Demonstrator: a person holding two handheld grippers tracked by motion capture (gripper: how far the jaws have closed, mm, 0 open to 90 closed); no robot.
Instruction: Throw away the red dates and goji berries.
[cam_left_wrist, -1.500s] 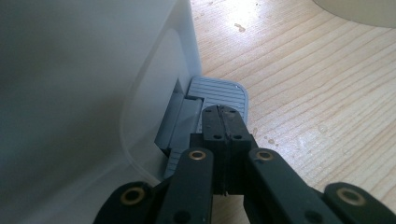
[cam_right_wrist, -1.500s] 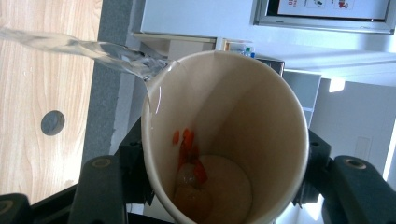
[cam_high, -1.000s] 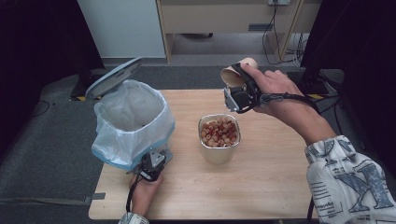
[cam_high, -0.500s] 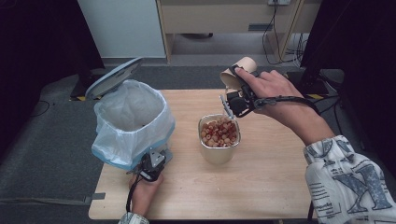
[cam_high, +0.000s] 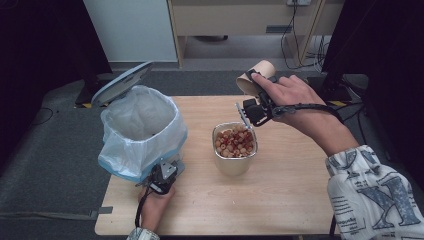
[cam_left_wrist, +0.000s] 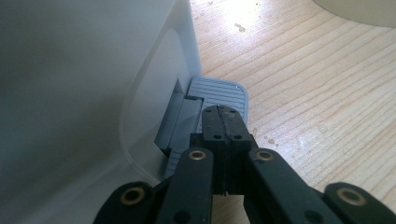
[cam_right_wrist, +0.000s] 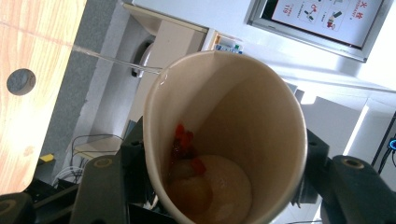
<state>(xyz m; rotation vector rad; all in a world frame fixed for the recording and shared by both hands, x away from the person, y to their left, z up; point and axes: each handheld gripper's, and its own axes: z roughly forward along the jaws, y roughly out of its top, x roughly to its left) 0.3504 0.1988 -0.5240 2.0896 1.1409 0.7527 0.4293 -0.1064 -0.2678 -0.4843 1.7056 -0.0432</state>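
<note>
Fingers of the left gripper (cam_high: 161, 178) are pressed together at the near base of one pedal bin (cam_high: 142, 130), lined with a pale blue bag, its lid (cam_high: 121, 83) tilted open, at the left of the tabletop (cam_high: 280, 200) in the high view. Right of the bin stands one metal container (cam_high: 235, 147) of red and tan snack pieces. Above and beyond it the right gripper (cam_high: 252, 92) holds one paper cup (cam_high: 256, 75) in the air, tipped over, at the far edge.

In the left gripper view the closed fingers (cam_left_wrist: 223, 128) rest on the bin's one grey ribbed pedal (cam_left_wrist: 219, 93), beside its white wall.

In the right gripper view the fingers (cam_right_wrist: 100, 186) pinch the paper cup (cam_right_wrist: 224, 140) across its sides, mouth toward the camera; a few red and pale leftovers (cam_right_wrist: 189, 161) cling near its bottom.

Such a cup is probably light, thin-walled and easily crushed, so a moderate squeeze across the middle of the wall seems best; the residue may be sticky.
</note>
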